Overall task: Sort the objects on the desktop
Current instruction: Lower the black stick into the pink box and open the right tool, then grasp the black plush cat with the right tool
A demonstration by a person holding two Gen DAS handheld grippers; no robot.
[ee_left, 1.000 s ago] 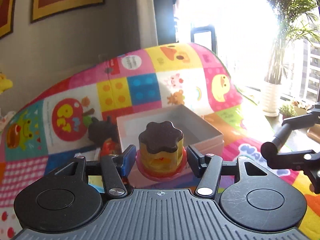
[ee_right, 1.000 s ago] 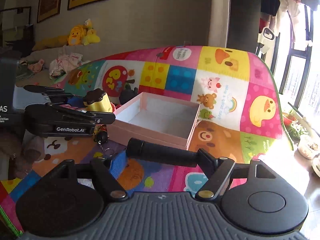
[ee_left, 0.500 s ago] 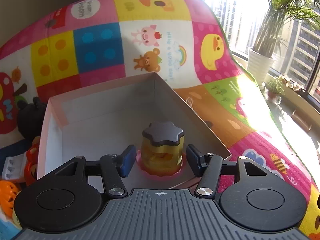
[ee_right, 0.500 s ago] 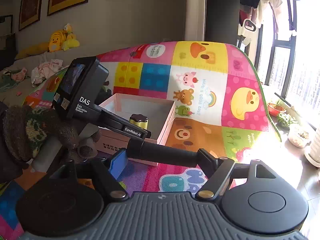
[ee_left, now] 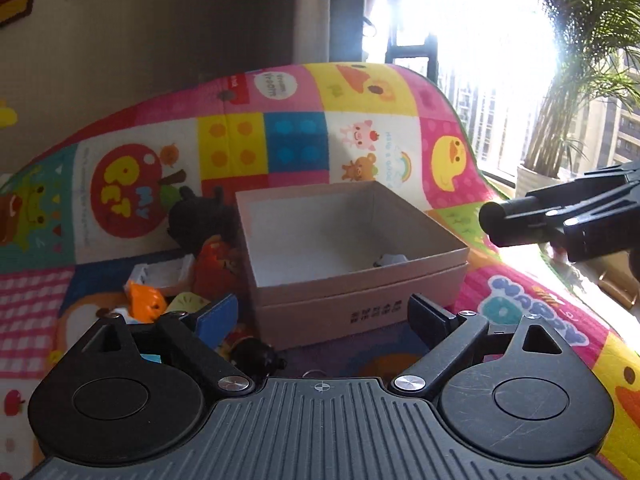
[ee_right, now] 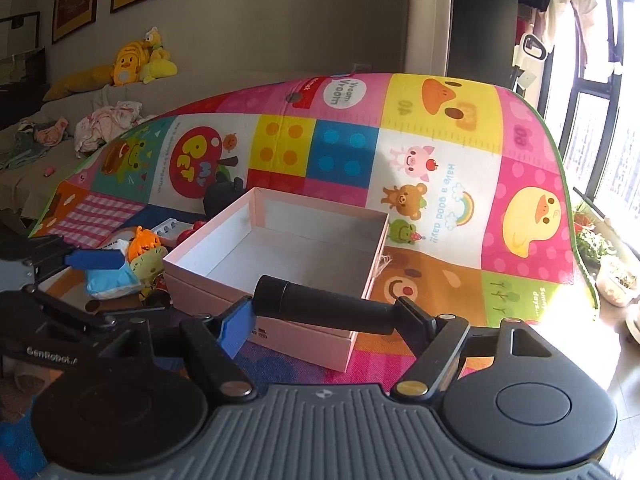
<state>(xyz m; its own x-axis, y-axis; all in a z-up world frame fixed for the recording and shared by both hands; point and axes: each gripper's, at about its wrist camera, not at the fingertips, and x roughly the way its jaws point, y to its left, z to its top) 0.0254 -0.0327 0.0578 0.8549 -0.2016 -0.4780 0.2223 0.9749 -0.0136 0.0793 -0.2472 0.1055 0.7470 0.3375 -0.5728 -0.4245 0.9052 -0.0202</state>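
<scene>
left gripper opening, nothing between jaws — pink box just ahead. right gripper clamped on black cylinder.

box on play mat, toys piled at its left.

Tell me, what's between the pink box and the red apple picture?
A black toy sits there, by the pink box and in front of the red apple picture. Both wrist views show it.
</scene>
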